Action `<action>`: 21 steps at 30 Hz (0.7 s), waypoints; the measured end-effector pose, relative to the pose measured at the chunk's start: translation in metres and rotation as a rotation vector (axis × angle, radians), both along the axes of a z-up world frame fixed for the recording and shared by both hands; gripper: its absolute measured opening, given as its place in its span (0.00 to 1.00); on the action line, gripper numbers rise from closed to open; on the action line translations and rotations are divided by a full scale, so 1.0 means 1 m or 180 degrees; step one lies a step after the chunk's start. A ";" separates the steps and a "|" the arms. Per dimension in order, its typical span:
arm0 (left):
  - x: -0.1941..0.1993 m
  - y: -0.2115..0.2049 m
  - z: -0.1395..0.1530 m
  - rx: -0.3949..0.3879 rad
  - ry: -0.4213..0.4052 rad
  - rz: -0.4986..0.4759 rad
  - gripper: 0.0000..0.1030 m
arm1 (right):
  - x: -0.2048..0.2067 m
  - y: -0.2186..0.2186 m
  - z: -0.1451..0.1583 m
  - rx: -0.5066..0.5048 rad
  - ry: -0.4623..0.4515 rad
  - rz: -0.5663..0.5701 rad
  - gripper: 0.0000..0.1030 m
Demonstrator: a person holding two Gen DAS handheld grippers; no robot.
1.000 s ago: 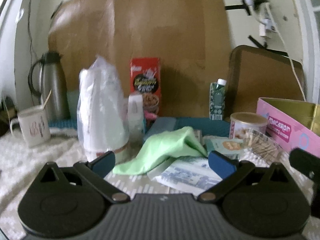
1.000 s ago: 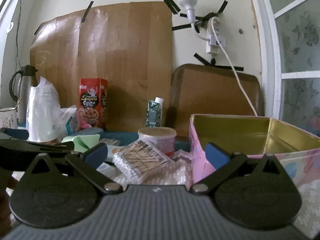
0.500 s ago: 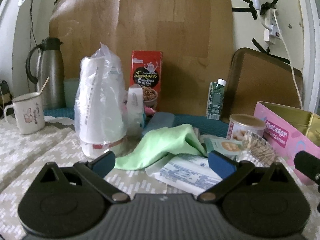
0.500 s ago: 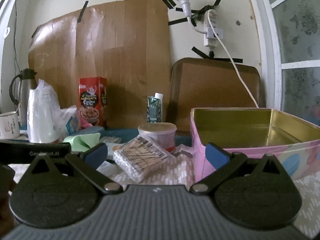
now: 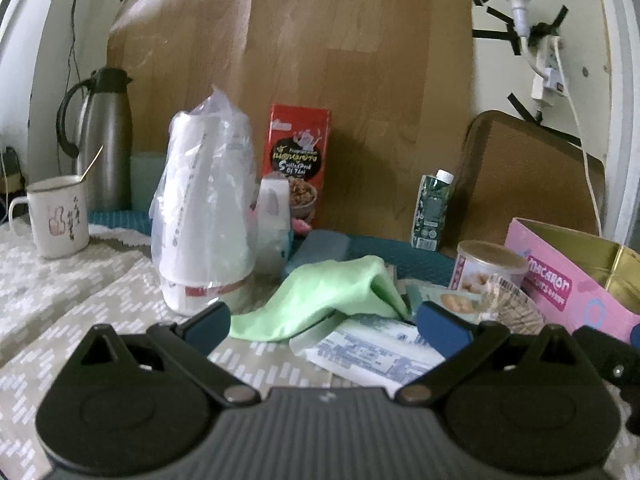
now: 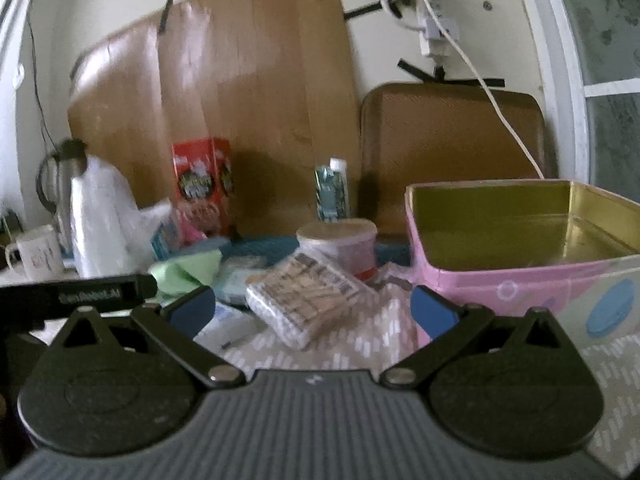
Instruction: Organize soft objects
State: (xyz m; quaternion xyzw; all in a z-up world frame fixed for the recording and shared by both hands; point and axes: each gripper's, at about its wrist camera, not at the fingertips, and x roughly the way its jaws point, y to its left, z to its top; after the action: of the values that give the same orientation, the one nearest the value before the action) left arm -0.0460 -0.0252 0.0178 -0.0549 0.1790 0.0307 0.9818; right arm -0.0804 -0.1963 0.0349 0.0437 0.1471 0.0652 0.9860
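Note:
A light green cloth (image 5: 320, 296) lies crumpled mid-table, partly over a white and blue printed packet (image 5: 372, 352); the cloth also shows in the right wrist view (image 6: 188, 270). A bag of cotton swabs (image 6: 304, 300) lies in front of my right gripper. An open pink tin (image 6: 520, 248) with a gold inside stands at the right, and it also shows in the left wrist view (image 5: 568, 284). My left gripper (image 5: 324, 324) is open and empty, just short of the cloth. My right gripper (image 6: 312, 312) is open and empty, above the swab bag.
A plastic bag of stacked white cups (image 5: 204, 220), a mug (image 5: 60, 216), a steel flask (image 5: 104, 140), a red box (image 5: 298, 168), a small green carton (image 5: 432, 212) and a round can (image 5: 488, 268) crowd the table. A brown board (image 5: 320, 80) leans on the wall.
Both grippers have tilted and shifted a little, so the table items sit lower and nearer in view. Both stay open and empty. Nothing on the table has moved.

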 end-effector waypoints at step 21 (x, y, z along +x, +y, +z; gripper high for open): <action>0.000 -0.001 0.001 0.0083 -0.0013 -0.0046 1.00 | 0.009 -0.019 -0.004 0.0440 0.0233 0.0011 1.00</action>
State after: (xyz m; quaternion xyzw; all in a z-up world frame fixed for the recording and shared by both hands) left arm -0.0458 -0.0258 0.0188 -0.0409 0.1769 0.0259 0.9830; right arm -0.0710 -0.2156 0.0313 0.1138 0.1782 0.0752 0.9745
